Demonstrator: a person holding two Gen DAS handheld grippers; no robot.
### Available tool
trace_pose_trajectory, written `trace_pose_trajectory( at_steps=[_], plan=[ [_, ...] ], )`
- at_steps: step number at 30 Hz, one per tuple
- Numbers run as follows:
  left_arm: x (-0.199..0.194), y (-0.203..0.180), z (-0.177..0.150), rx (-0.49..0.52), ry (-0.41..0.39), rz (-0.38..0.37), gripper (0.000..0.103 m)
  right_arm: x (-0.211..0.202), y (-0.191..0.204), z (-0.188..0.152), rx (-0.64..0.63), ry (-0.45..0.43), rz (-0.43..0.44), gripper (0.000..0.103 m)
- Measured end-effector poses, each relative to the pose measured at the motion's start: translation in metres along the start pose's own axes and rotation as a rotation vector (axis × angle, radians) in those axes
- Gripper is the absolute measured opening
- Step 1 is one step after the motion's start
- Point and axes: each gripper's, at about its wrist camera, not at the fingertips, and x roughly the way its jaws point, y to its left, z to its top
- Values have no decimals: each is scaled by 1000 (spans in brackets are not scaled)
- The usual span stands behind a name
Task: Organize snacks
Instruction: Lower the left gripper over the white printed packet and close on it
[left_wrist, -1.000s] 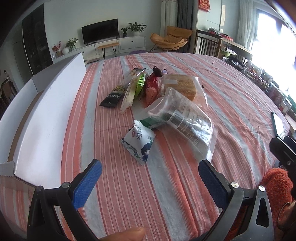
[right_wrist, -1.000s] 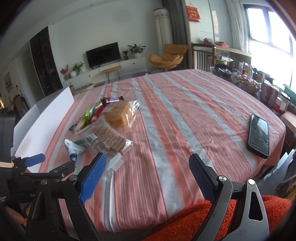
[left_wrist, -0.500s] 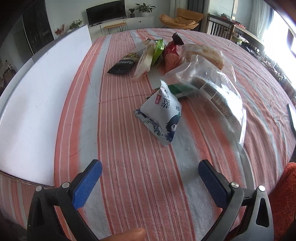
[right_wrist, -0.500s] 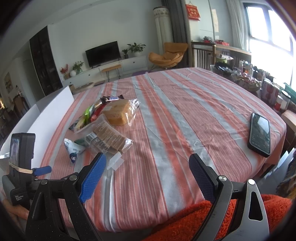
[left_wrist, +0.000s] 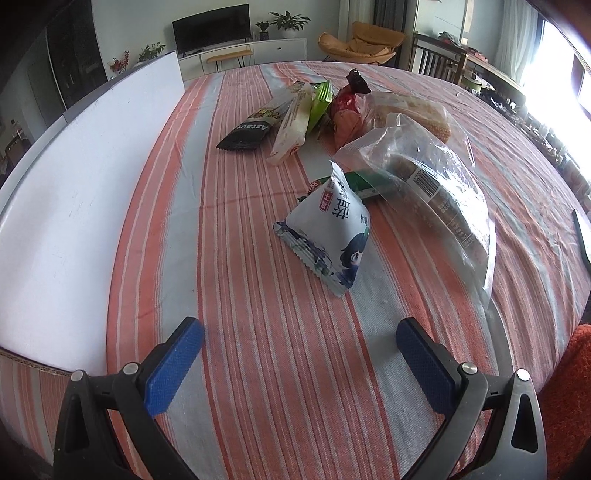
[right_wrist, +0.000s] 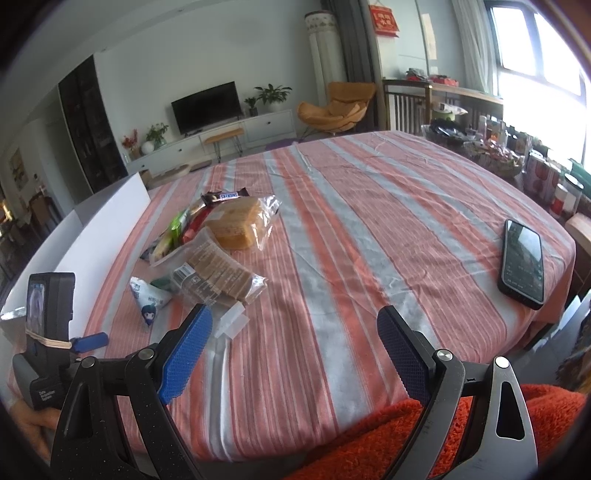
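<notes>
Closing your wide-open left claw (left_wrist: 295, 363) on the white triangular snack packet (left_wrist: 327, 236), which lies alone on the desk (left_wrist: 240, 332) just ahead, risks it slipping or snagging the striped cloth. Your right claw (right_wrist: 293, 350) gapes empty. Count one triangular packet, two clear bags, roughly five smaller snacks piled behind, one phone (right_wrist: 522, 264).

The left gripper (left_wrist: 297, 354) is held low and level, its jaws spread wide, nothing between the blue pads (left_wrist: 173, 363). From the right wrist view it shows at the far left, with part of the hand (right_wrist: 27, 424) gripping its handle. The right gripper (right_wrist: 293, 349) sits nearer the person, jaws also wide apart and empty, above an orange sleeve (right_wrist: 388, 443).
</notes>
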Motion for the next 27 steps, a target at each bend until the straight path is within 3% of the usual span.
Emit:
trace_pose_trajectory(
  at_steps=[3,9,15,19,27],
  plan=[
    [-1,0,-1,7,-15,-3,103,0,0,0,-1,0,-1,93],
    [3,3,10,41,41,-30,103,0,-1,0,1,4,0,93],
    [4,9,26,-12,44,-126,103,2,-2,-1,8,16,4,93],
    [8,4,44,-9,3,-95,103,2,-3,-1,10,16,5,93],
    [30,4,60,17,10,3,103,4,-8,-1,27,27,16,93]
  ],
)
